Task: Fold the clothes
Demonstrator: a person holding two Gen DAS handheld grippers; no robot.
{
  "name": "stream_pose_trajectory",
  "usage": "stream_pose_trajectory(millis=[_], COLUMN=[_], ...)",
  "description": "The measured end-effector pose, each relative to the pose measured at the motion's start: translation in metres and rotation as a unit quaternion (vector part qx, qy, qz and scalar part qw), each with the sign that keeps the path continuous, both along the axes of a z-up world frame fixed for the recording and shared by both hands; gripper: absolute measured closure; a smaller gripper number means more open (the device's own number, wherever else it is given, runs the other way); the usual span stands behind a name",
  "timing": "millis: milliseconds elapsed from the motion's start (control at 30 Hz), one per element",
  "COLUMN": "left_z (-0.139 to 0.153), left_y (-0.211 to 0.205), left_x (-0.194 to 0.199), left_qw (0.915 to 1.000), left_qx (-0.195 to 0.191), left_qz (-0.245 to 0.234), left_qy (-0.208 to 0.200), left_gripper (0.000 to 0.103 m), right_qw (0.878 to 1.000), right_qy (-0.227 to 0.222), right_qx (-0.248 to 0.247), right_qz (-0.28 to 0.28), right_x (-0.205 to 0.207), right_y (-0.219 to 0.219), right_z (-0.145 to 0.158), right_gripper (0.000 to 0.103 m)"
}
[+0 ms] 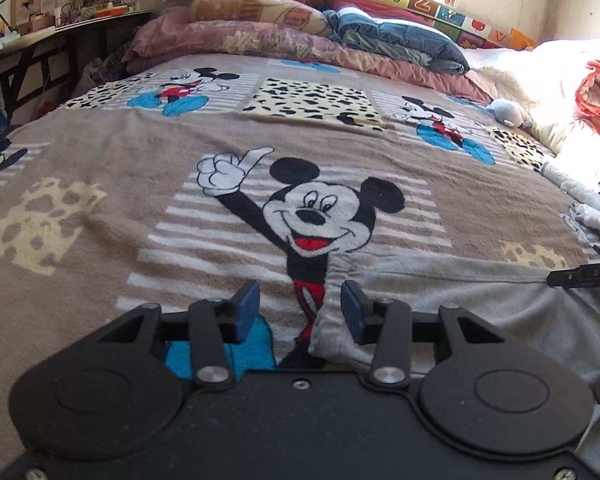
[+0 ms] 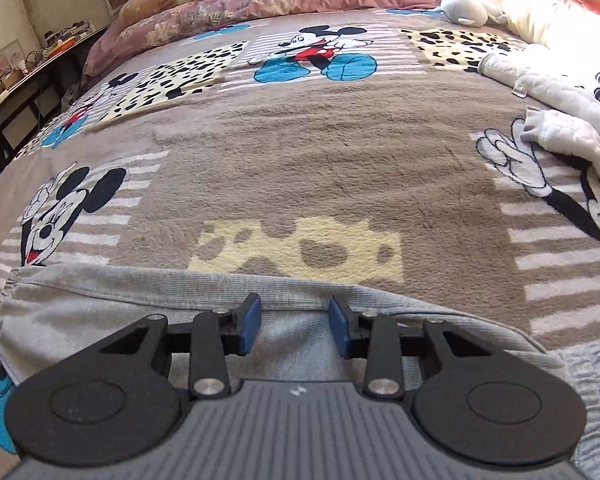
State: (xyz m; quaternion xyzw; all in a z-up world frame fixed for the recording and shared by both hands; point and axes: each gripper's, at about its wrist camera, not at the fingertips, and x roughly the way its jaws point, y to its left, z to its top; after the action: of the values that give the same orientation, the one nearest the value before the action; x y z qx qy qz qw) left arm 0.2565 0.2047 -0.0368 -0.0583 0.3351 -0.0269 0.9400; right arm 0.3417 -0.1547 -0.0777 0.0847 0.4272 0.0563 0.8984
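Observation:
A grey garment (image 1: 440, 292) lies flat on the Mickey Mouse blanket (image 1: 140, 168) near the bed's front edge. My left gripper (image 1: 300, 300) is open and empty, its fingers straddling the garment's left edge. In the right wrist view the same grey garment (image 2: 120, 304) spreads across the bottom, with an elastic hem at its left. My right gripper (image 2: 295, 314) is open and empty, just above the garment's far edge. The tip of the right gripper (image 1: 580, 274) shows at the right of the left wrist view.
More pale clothes (image 2: 560, 120) lie heaped at the right of the bed. Pillows and folded quilts (image 1: 300, 36) are stacked at the headboard, with a small grey plush toy (image 1: 508, 112). A cluttered desk (image 1: 40, 28) stands to the left of the bed.

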Motion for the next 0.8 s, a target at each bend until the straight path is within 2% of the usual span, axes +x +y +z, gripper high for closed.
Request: stream_pose_trajectory(millis=[33,167,267,333,367,400,467,533,633,700,733,767,800], left_z=[0.002,-0.007,-0.018,-0.028,-0.036,-0.040,-0.031,-0.021,-0.010,-0.012,-0.024,-0.041,-0.051], left_y=[-0.009,-0.053,-0.067,-0.070,-0.076,-0.079,-0.071,-0.063,-0.064,-0.071,-0.077,-0.089,-0.094], left_x=[0.001,0.015,0.043,0.061,0.072,0.075,0.073,0.070,0.053,0.049,0.057,0.065,0.068], left_qw=[0.9997,0.9940,0.9889,0.9908,0.9916,0.9882,0.9907,0.9917,0.9813,0.9725,0.9728,0.9699,0.9679], left_qx=[-0.009,0.031,0.020,0.020,0.084,0.138,0.109,0.079,0.080,0.079,0.094,0.142,0.171], left_qz=[-0.024,-0.105,-0.146,-0.131,-0.089,-0.058,-0.079,-0.101,-0.175,-0.219,-0.210,-0.192,-0.180], left_qy=[-0.004,-0.006,0.013,0.029,0.040,0.030,0.017,0.004,0.005,0.015,0.031,0.046,0.039], left_gripper=[0.060,0.060,0.061,0.060,0.062,0.067,0.069,0.067,0.066,0.066,0.064,0.062,0.057], right_qw=[1.000,0.999,0.998,0.996,0.994,0.993,0.991,0.990,0.980,0.972,0.970,0.972,0.975], right_qy=[-0.004,-0.028,-0.054,-0.056,-0.052,-0.049,-0.047,-0.046,-0.041,-0.030,-0.027,-0.026,-0.024], right_qx=[-0.003,0.000,-0.008,-0.001,-0.003,-0.009,-0.035,-0.032,-0.045,-0.081,-0.095,-0.088,-0.082], right_qz=[-0.003,0.016,0.042,0.073,0.093,0.109,0.117,0.129,0.191,0.220,0.224,0.215,0.206], right_x=[0.002,-0.002,-0.012,-0.016,-0.016,-0.016,-0.014,-0.015,-0.023,-0.021,-0.017,-0.009,-0.001], right_y=[0.000,0.006,0.018,0.031,0.039,0.048,0.058,0.063,0.080,0.096,0.102,0.103,0.103], right_z=[0.001,0.014,0.027,0.031,0.030,0.029,0.025,0.025,0.024,0.014,0.010,0.008,0.005], right_gripper=[0.065,0.063,0.063,0.063,0.062,0.063,0.063,0.063,0.063,0.063,0.063,0.062,0.062])
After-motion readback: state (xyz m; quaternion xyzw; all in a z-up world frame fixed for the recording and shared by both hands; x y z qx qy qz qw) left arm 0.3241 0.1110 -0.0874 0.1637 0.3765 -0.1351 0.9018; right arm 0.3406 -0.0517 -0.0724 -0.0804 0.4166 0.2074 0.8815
